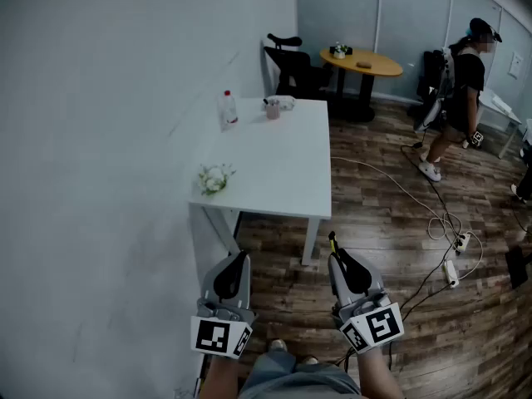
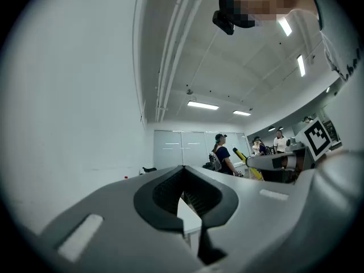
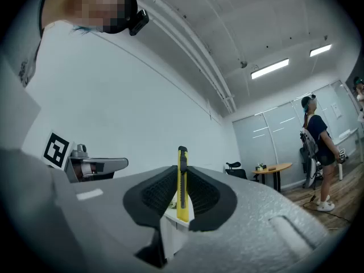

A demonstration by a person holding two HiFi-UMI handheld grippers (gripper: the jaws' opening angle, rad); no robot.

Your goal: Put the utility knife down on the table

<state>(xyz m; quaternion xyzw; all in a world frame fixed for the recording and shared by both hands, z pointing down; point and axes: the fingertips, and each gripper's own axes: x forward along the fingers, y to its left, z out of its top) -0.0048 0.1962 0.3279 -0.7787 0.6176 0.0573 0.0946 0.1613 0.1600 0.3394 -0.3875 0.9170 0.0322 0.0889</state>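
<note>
Right gripper (image 3: pixel 181 172) is clamped on my yellow utility knife (image 3: pixel 182 189) mid-handle; left gripper (image 2: pixel 183 170) is closed on nothing. Knife looks light, stiff and slick, and it's well short of the white table (image 1: pixel 283 173).

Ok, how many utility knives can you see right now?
1: the yellow utility knife, clamped in the right tool. The left tool is shut on nothing, and none shows on the white table.

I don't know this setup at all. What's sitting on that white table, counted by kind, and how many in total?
On the white table:
Bottle: 1
Cup: 1
Small bunch of flowers: 1
White object beside the cup, too small to identify: 1
Total: 4
The utility knife is not among them: the right gripper holds it.
</note>
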